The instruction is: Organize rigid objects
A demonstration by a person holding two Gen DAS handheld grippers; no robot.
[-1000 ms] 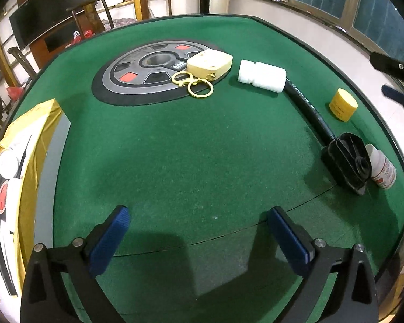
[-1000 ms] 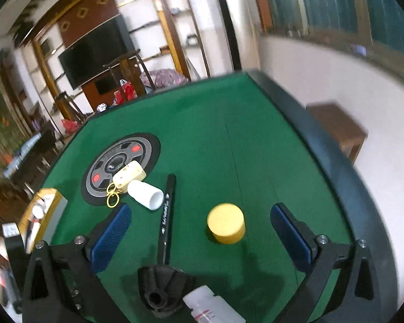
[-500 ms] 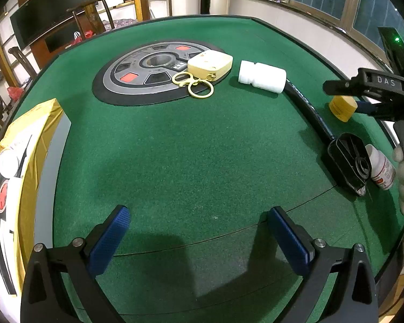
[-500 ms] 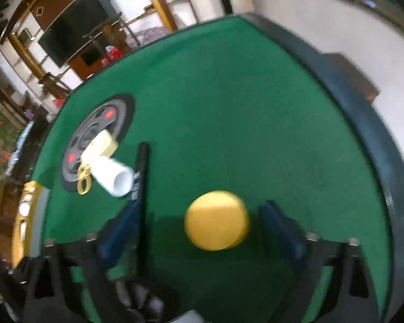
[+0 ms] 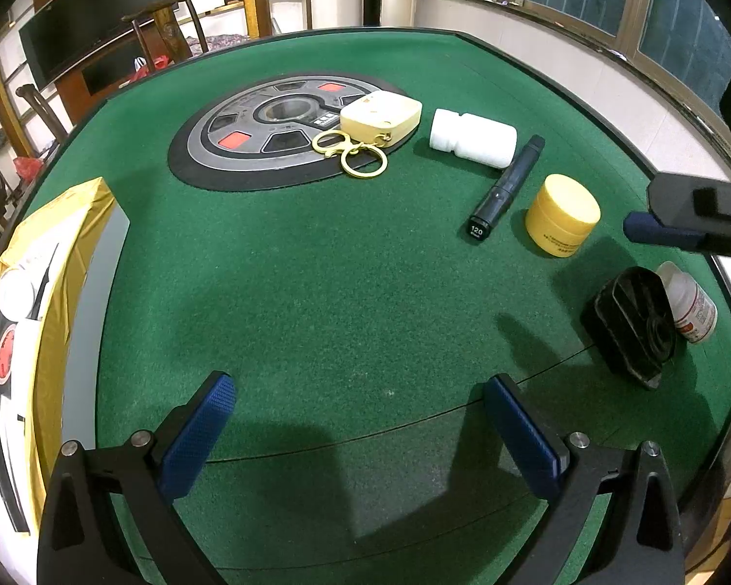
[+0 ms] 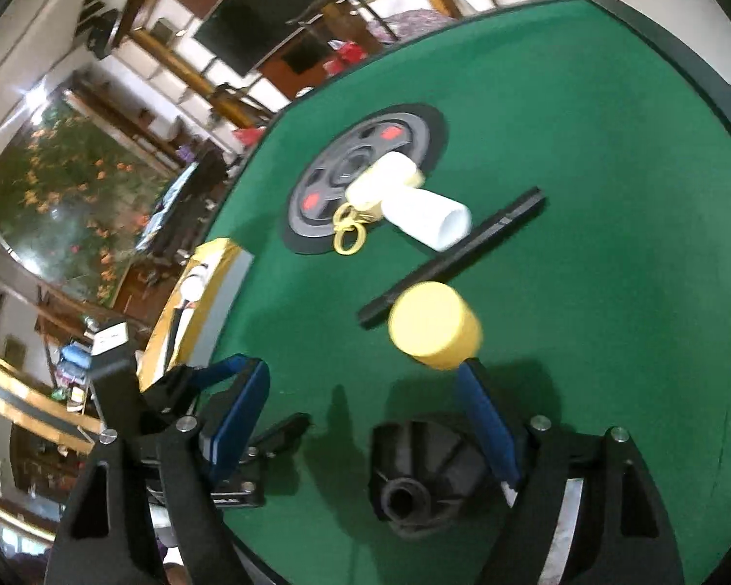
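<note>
A yellow jar [image 5: 563, 214] stands on the green table next to a black marker [image 5: 507, 188]; the jar also shows in the right wrist view [image 6: 433, 324], just beyond my fingertips. A white bottle [image 5: 472, 139] lies behind the marker. A cream case with gold key rings [image 5: 380, 117] rests on the edge of a grey weight plate [image 5: 268, 131]. A black ribbed part [image 5: 631, 326] and a small white bottle [image 5: 689, 302] lie at the right edge. My left gripper [image 5: 358, 431] is open over bare felt. My right gripper [image 6: 365, 419] is open and empty, right of the jar in the left wrist view [image 5: 658, 231].
A yellow and white box [image 5: 34, 321] lies at the table's left edge, also in the right wrist view [image 6: 190, 302]. The black ribbed part [image 6: 424, 477] lies right under the right gripper. Chairs and shelves stand beyond the far edge.
The yellow jar has shifted left, next to the marker, which has turned and slid away from the black part. My right gripper has drawn back and tilted. The left gripper has not moved.
</note>
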